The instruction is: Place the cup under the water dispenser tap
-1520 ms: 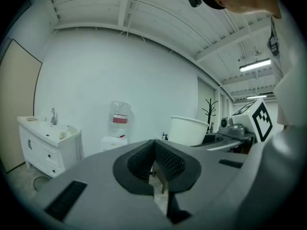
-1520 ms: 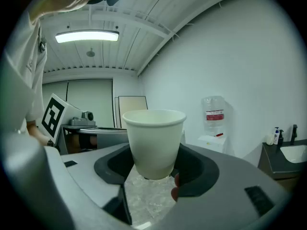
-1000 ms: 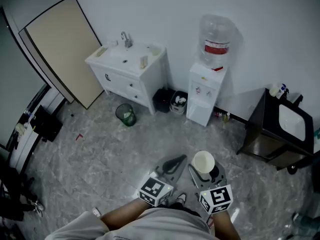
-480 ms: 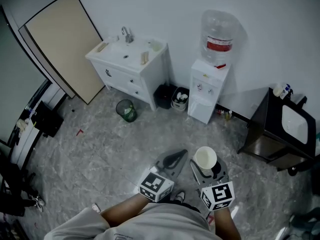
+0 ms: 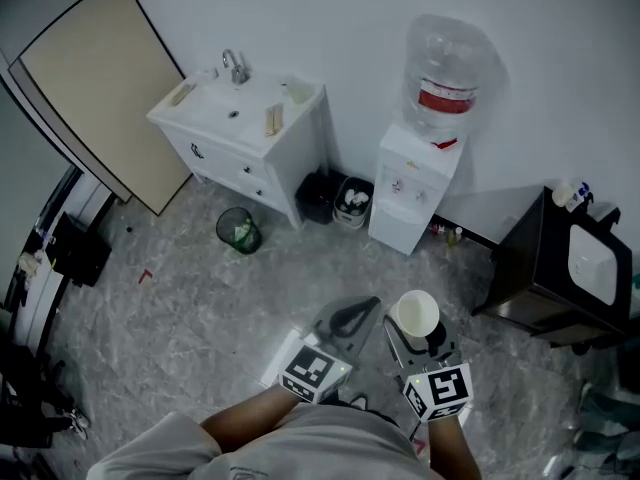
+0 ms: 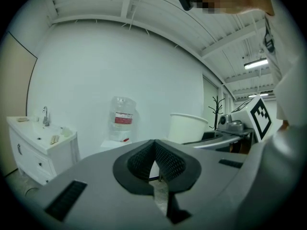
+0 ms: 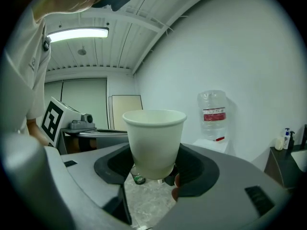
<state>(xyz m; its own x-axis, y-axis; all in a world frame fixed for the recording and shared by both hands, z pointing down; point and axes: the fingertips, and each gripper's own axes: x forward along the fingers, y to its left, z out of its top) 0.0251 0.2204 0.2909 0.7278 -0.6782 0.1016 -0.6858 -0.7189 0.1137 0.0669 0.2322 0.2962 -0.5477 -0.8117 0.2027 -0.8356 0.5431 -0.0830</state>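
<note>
A white paper cup (image 5: 415, 314) (image 7: 153, 142) stands upright between the jaws of my right gripper (image 5: 408, 334) (image 7: 152, 169), which is shut on its lower part. The same cup (image 6: 188, 127) shows at the right of the left gripper view. My left gripper (image 5: 348, 319) (image 6: 155, 164) is beside it, shut and empty. The white water dispenser (image 5: 413, 190) with its clear bottle (image 5: 447, 84) stands against the far wall, well ahead of both grippers. Its bottle (image 7: 213, 114) (image 6: 123, 120) appears in both gripper views.
A white sink cabinet (image 5: 250, 138) stands left of the dispenser, with dark bins (image 5: 335, 200) between them and a green waste basket (image 5: 238, 229) on the marble floor. A dark cabinet with a basin (image 5: 570, 268) is at the right. A beige board (image 5: 90, 88) leans on the left wall.
The dispenser and cabinets have shifted in the head view as I walked toward them. Both grippers keep their place before me, the cup still held.
</note>
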